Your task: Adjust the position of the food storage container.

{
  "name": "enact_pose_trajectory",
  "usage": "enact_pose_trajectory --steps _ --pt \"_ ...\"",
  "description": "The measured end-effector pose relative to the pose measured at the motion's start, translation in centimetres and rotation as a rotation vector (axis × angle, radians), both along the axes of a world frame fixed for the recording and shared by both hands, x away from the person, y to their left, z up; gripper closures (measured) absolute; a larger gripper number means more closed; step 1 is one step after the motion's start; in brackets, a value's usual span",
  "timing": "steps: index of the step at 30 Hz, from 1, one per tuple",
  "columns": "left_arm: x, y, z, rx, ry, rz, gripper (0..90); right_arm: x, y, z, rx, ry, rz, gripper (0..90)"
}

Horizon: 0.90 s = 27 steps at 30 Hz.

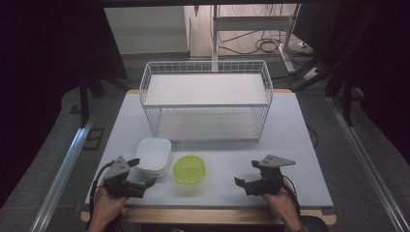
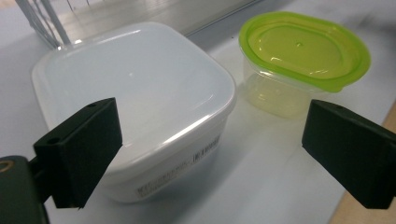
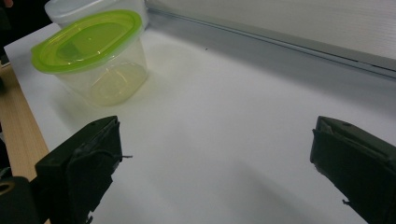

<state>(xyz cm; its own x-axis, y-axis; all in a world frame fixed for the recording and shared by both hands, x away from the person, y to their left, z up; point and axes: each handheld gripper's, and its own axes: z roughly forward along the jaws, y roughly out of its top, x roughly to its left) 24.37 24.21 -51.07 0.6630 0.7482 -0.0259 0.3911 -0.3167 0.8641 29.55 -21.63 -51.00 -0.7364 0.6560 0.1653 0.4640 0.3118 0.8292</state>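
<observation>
An approach is judged to be under way: the left gripper [image 1: 140, 181] is held wide at the white container [image 1: 153, 155], perhaps touching it, beside the green-lidded container [image 1: 189, 169] on the tabletop [image 1: 290, 145]. The right gripper [image 1: 245, 182] is held wide and empty. Closing on the white container is called for next.

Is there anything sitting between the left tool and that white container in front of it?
Nothing visible stands in the way. The left tool is open with its jaws either side of the near corner of the white lidded container. The green-lidded container stands apart to one side, out of the path.
</observation>
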Motion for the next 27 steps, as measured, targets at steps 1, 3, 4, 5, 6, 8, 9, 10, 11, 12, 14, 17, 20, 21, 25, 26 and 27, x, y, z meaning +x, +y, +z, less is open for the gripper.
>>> enact_pose_trajectory --steps 1,3,4,5,6,8,9,10,11,12,14,17,20,21,25,26,27 --pt "0.0 -0.1 0.01 0.003 -0.004 -0.002 6.1 0.01 -0.02 -0.01 -0.001 0.0 0.001 2.5" --pt "0.09 -0.22 -0.03 -0.017 -0.01 0.003 5.9 -0.01 -0.07 0.03 0.001 -0.004 0.003 2.6" --pt "0.13 -0.23 -0.05 -0.029 -0.01 0.003 5.3 -0.02 -0.07 0.06 0.0 -0.005 0.003 2.7" --pt "0.18 -0.21 -0.08 -0.037 -0.007 0.0 4.6 -0.03 -0.05 0.07 -0.002 -0.006 0.003 2.8" --pt "0.22 -0.19 -0.11 -0.042 -0.003 0.0 4.6 -0.04 -0.04 0.07 -0.005 -0.005 0.002 2.9" --pt "0.31 -0.2 -0.15 -0.039 0.013 0.012 4.8 0.0 0.02 -0.01 -0.013 -0.001 -0.001 3.1" --pt "0.31 -0.2 -0.15 -0.039 0.013 0.012 5.2 0.02 0.04 -0.06 -0.018 0.006 -0.003 3.2" --pt "0.33 -0.22 -0.11 -0.032 0.021 0.026 5.2 0.05 0.06 -0.09 -0.021 0.008 -0.004 3.2" --pt "0.33 -0.22 -0.11 -0.032 0.021 0.026 5.3 0.07 0.07 -0.12 -0.023 0.009 -0.003 3.3" --pt "0.34 -0.21 -0.03 -0.031 0.027 0.031 5.3 0.07 0.08 -0.13 -0.027 0.009 -0.003 3.4" --pt "0.34 -0.21 0.08 -0.037 0.037 0.036 5.2 0.06 0.12 -0.16 -0.033 0.014 -0.004 3.6" --pt "0.37 -0.26 0.17 -0.041 0.059 0.041 5.3 0.08 0.15 -0.21 -0.04 0.019 -0.006 3.9" --pt "0.39 -0.33 0.19 -0.039 0.072 0.048 5.1 0.06 0.24 -0.22 -0.042 0.027 -0.012 4.2" --pt "0.38 -0.35 0.22 -0.043 0.076 0.047 5.1 0.06 0.24 -0.22 -0.042 0.027 -0.012 4.2" --pt "0.25 -0.31 0.5 -0.064 0.071 0.05 3.8 -0.01 0.49 -0.08 -0.046 0.037 -0.012 1.8" --pt "0.21 -0.21 0.63 -0.085 0.069 0.049 3.8 -0.01 0.78 -0.11 -0.05 0.049 -0.015 1.3" --pt "0.2 -0.15 0.67 -0.092 0.067 0.05 3.9 -0.01 0.92 -0.09 -0.053 0.056 -0.014 1.4"
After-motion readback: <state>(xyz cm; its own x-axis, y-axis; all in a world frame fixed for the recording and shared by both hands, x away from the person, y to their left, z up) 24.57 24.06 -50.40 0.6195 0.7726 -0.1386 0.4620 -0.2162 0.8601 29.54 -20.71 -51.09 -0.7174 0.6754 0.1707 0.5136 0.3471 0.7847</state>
